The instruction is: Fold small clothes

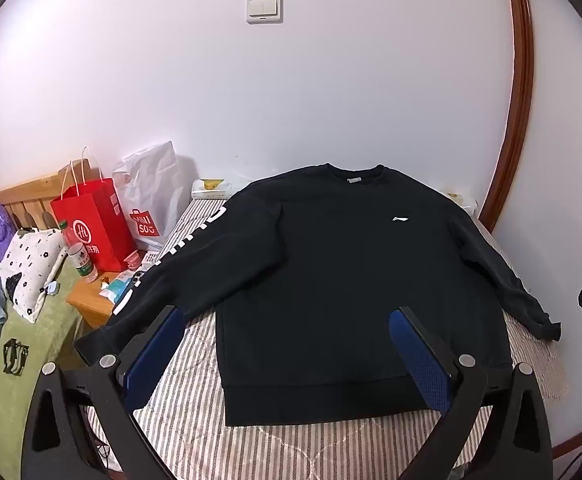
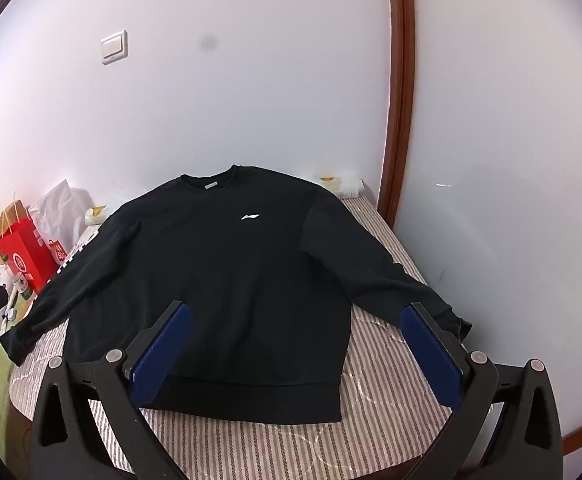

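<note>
Both grippers, left gripper [image 1: 291,354] and right gripper [image 2: 297,354], hover above the hem, jaws wide apart, holding nothing. Black sweatshirt [image 1: 343,272] lies flat, face up, sleeves spread, on striped bed cover [image 1: 291,448]. Folding not started. Next move likely: pinch a sleeve cuff [image 2: 457,322], fold inward.

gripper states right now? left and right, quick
Left gripper: open, fingers spread wide, holding nothing, above the hem of the black sweatshirt.
Right gripper: open, holding nothing, above the same sweatshirt.
</note>
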A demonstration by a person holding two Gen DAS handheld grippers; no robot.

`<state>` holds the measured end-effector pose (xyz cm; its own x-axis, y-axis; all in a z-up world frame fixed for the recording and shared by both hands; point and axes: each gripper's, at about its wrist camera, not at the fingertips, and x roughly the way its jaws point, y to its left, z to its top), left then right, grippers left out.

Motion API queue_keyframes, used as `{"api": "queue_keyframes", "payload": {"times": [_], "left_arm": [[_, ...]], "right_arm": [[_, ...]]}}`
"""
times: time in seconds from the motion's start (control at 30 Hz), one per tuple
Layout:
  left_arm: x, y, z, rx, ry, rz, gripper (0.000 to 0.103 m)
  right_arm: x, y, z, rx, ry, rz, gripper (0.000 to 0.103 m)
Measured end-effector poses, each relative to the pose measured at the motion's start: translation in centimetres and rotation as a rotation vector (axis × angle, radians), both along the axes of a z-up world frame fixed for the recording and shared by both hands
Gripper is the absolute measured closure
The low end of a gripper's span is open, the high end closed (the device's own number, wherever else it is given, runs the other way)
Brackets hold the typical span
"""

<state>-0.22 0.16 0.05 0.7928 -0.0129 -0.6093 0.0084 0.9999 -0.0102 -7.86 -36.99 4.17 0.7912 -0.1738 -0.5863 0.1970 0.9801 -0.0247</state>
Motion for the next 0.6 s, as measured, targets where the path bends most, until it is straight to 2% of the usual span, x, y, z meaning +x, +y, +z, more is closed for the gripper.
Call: {"api": "queue_keyframes", "payload": {"times": [0.6], "left_arm": [[0.09, -0.14, 0.66, 0.007, -0.005, 0.011, 0.0]], "right_arm": [[0.26, 0.47, 0.52, 0.004, -0.005, 0.009, 0.0]]}}
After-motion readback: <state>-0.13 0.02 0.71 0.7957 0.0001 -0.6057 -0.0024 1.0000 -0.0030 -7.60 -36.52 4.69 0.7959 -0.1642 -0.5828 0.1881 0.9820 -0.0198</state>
